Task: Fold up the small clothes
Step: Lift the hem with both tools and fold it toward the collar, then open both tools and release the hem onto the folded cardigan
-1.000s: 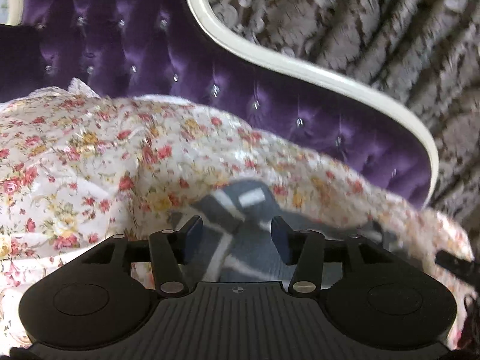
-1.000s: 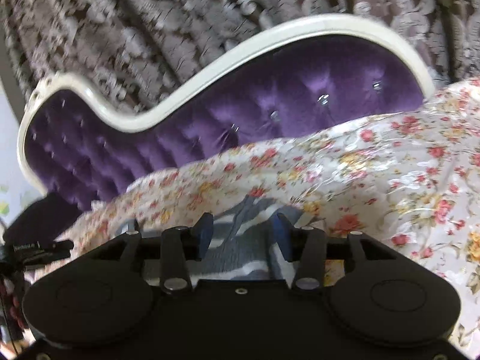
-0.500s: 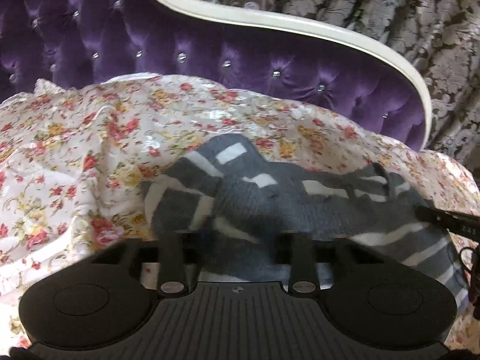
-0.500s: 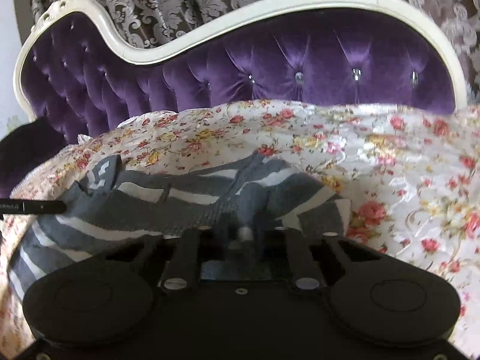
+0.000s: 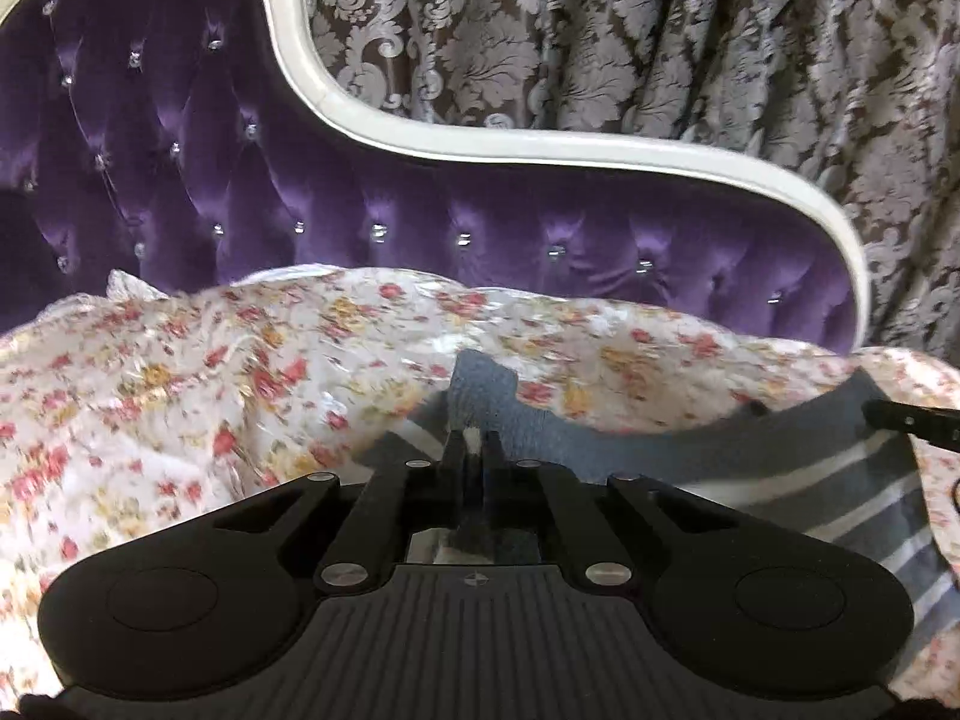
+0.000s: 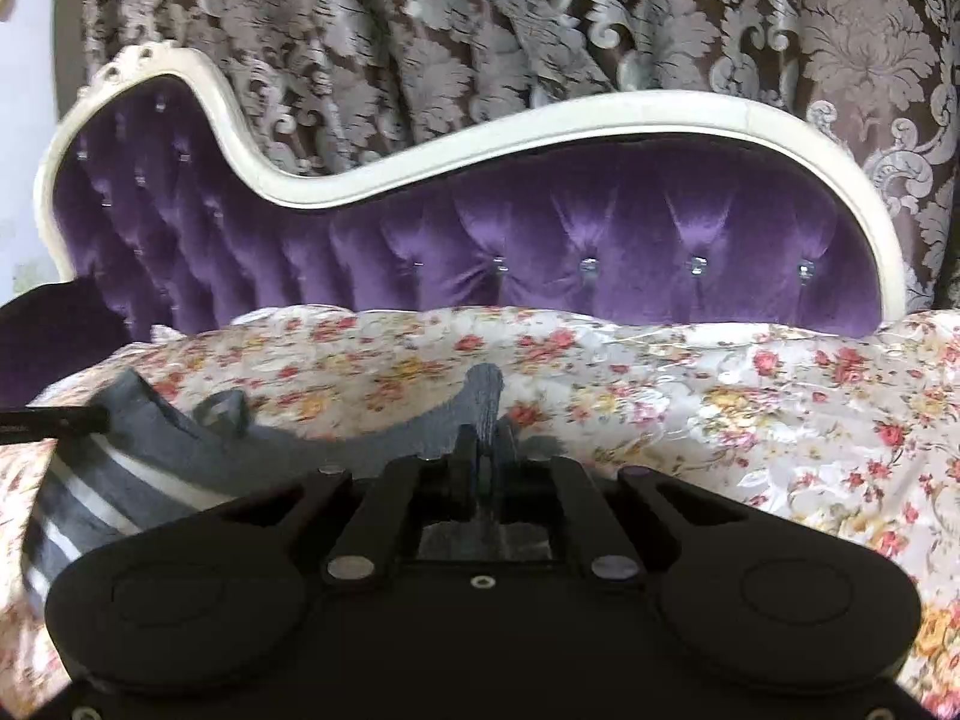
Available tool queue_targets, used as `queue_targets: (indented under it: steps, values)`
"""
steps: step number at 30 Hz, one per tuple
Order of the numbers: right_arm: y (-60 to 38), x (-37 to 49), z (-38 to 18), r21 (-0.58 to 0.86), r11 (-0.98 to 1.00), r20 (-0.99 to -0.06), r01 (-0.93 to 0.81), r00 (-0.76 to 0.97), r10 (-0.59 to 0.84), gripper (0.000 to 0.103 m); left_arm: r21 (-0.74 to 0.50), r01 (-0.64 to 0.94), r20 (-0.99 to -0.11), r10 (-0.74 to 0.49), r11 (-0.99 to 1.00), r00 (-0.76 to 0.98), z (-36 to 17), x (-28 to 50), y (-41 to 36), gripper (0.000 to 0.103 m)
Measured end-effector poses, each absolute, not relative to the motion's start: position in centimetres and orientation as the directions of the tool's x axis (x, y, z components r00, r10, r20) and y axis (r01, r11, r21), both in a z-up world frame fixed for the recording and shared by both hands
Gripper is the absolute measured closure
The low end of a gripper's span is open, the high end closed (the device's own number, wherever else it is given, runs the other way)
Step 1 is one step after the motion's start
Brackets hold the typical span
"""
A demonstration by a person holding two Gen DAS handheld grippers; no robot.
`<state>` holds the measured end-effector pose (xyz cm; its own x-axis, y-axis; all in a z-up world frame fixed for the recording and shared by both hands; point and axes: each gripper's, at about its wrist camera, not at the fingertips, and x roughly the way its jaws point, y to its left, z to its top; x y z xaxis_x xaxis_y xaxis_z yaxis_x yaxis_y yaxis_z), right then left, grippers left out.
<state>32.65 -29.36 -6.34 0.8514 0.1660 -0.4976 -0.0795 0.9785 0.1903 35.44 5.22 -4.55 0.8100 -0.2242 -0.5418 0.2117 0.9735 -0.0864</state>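
A small grey garment with white stripes [image 5: 810, 480] hangs stretched between my two grippers above a floral bedspread [image 5: 180, 396]. My left gripper [image 5: 474, 441] is shut on one corner of the garment, which sticks up between its fingers. My right gripper [image 6: 485, 444] is shut on the other corner of the garment [image 6: 120, 468], whose striped body sags to the left in the right wrist view. The tip of the other gripper shows at the right edge of the left wrist view [image 5: 912, 420] and at the left edge of the right wrist view [image 6: 48, 420].
A purple tufted headboard with a white curved frame [image 5: 480, 222] stands behind the bedspread [image 6: 750, 396]. Grey damask curtains [image 6: 540, 30] hang behind it. A dark purple cushion [image 6: 54, 336] sits at the left.
Both grippers closed on the garment's corners and lifted it off the bedspread. The garment now hangs stretched between them, and the views tilted up toward the headboard.
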Motion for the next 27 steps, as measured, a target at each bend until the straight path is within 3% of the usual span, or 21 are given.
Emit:
queue_targets:
  steps: [4,6,8,9,10,12,14,15,16,17,18,19,21,22,27]
  values:
    - [-29.7,34.3,-9.6,0.18,0.983,-0.608,-0.021,0.783,0.128,0.093,-0.071,0.147,-0.633,-0.158,0.987,0.758,-7.1,37.9,5.1,0.097]
    - [-30.0,34.2,-10.6,0.178,0.984,-0.61,-0.017,0.783,0.124,0.09,-0.055,0.125,-0.667,-0.129,0.991,0.734,-8.5,38.3,5.4,0.096]
    - [-30.0,34.0,-10.5,0.166,0.986,-0.607,-0.014,0.787,0.114,0.088,-0.067,0.125,-0.642,-0.139,0.99,0.754,-9.1,37.8,6.1,0.096]
    - [-30.0,33.9,-10.4,0.165,0.986,-0.606,-0.013,0.787,0.112,0.086,-0.062,0.121,-0.642,-0.132,0.991,0.756,-9.1,37.7,6.2,0.091]
    - [-30.0,34.0,-10.3,0.165,0.986,-0.608,-0.011,0.786,0.111,0.079,-0.054,0.112,-0.641,-0.12,0.992,0.758,-9.1,37.6,6.3,0.078]
    - [-29.9,33.9,-10.3,0.155,0.988,-0.607,-0.003,0.789,0.098,0.067,-0.029,0.095,-0.649,-0.091,0.995,0.756,-9.0,37.8,6.2,0.068]
    - [-30.0,33.8,-10.0,0.152,0.988,-0.603,0.0,0.792,0.092,0.047,-0.039,0.088,-0.662,-0.092,0.995,0.744,-8.6,37.7,6.4,0.063]
    - [-30.2,33.6,-9.8,0.158,0.987,-0.598,0.002,0.796,0.094,0.04,-0.049,0.078,-0.669,-0.091,0.996,0.738,-8.3,37.5,6.5,0.055]
    - [-30.4,33.4,-9.6,0.17,0.985,-0.591,0.0,0.8,0.102,0.024,-0.059,0.068,-0.673,-0.09,0.996,0.734,-7.9,37.1,6.6,0.042]
    - [-30.6,33.2,-9.4,0.183,0.983,-0.582,0.0,0.806,0.108,0.015,-0.073,0.066,-0.672,-0.099,0.995,0.734,-7.5,36.6,6.8,0.035]
    - [-30.7,33.0,-9.2,0.192,0.981,-0.575,0.004,0.811,0.109,0.013,-0.084,0.071,-0.671,-0.109,0.994,0.734,-7.2,36.0,6.7,0.021]
    - [-30.7,32.8,-9.0,0.197,0.98,-0.569,0.008,0.815,0.108,0.011,-0.09,0.076,-0.668,-0.117,0.993,0.735,-6.8,35.3,6.7,0.015]
    - [-30.7,32.5,-8.6,0.199,0.98,-0.563,0.008,0.819,0.108,0.004,-0.079,0.083,-0.661,-0.115,0.993,0.741,-6.1,33.9,6.4,0.012]
    - [-30.6,32.4,-8.4,0.2,0.98,-0.558,0.006,0.822,0.109,0.0,-0.071,0.085,-0.661,-0.111,0.994,0.742,-5.8,33.2,6.3,0.006]
    - [-30.2,31.2,-6.9,0.213,0.977,-0.526,-0.006,0.842,0.12,0.0,-0.052,0.121,-0.659,-0.125,0.991,0.742,-4.7,30.4,5.5,0.0]
